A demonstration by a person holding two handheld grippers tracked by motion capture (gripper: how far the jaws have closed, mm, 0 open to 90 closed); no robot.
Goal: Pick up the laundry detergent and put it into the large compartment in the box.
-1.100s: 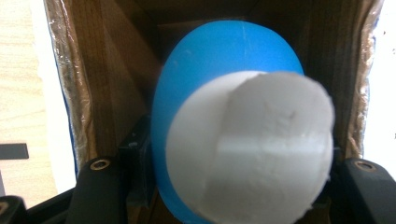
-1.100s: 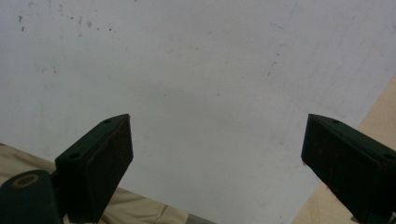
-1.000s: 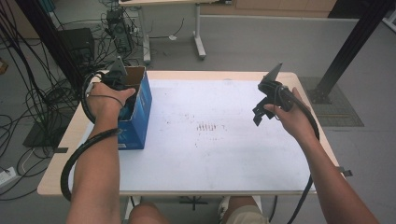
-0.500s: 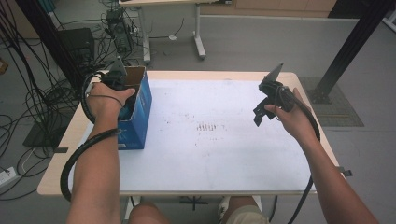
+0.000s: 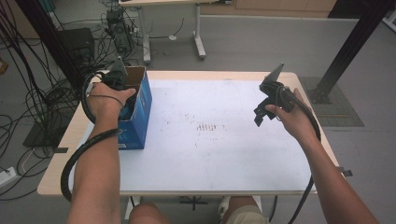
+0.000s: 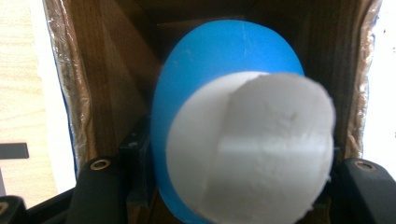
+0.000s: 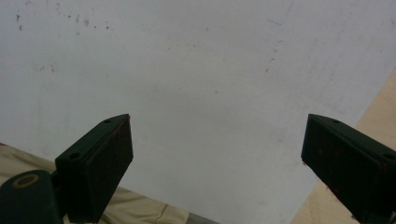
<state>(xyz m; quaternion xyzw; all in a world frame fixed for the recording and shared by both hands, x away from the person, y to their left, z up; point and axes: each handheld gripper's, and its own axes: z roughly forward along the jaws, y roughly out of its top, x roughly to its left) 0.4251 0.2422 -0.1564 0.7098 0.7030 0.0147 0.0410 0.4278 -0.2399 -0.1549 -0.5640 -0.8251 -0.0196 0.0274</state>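
Observation:
In the left gripper view a rounded blue object with a flat white foam face (image 6: pixel 243 140) sits between the two black jaws, inside a brown cardboard interior (image 6: pixel 107 84). My left gripper (image 6: pixel 233 186) is shut on it. From above, the left gripper (image 5: pixel 125 95) reaches down into an open blue box (image 5: pixel 140 116) at the left edge of the table. My right gripper (image 5: pixel 259 116) is held above the right side of the white mat (image 5: pixel 210 149), open, with nothing between its fingers. In the right gripper view its jaws (image 7: pixel 217 154) stand wide apart over the bare mat.
The white mat covers most of a light wooden table (image 5: pixel 56 177); faint brown specks (image 5: pixel 205 127) mark its middle. Cables and equipment (image 5: pixel 46 93) lie on the floor to the left. Another table's legs (image 5: pixel 198 37) stand behind, and a black post (image 5: pixel 345 51) rises at the back right.

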